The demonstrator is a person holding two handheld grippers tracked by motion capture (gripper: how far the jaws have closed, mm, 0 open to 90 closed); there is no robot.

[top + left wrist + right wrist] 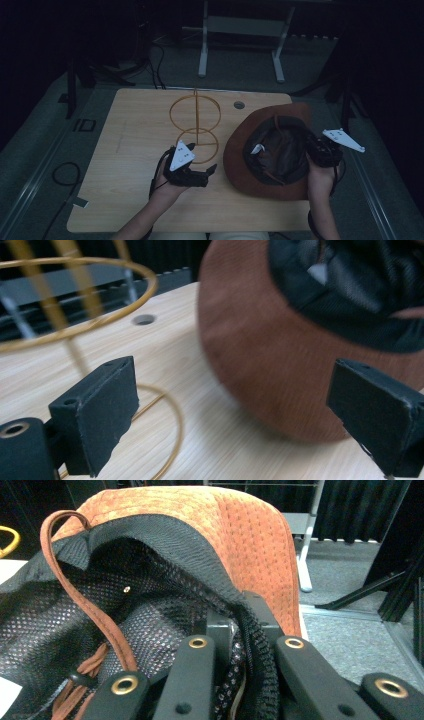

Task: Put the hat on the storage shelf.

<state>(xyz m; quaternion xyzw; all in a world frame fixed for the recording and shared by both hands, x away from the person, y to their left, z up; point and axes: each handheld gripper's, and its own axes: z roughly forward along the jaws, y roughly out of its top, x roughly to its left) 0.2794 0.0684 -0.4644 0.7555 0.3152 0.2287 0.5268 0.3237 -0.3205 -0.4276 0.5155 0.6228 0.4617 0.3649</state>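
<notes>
The hat (265,150) lies upside down on the right half of the tabletop (135,145), its brim close to the right and near edges. The right tool (240,630) is closed on the hat's inner band. The left tool (210,171) stands wide and empty, the hat just to its right. A wire stand (195,125) rises behind it, with free room toward the left.

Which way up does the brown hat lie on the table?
Upside down: the hat shows its black mesh lining and chin cord facing upward.
</notes>
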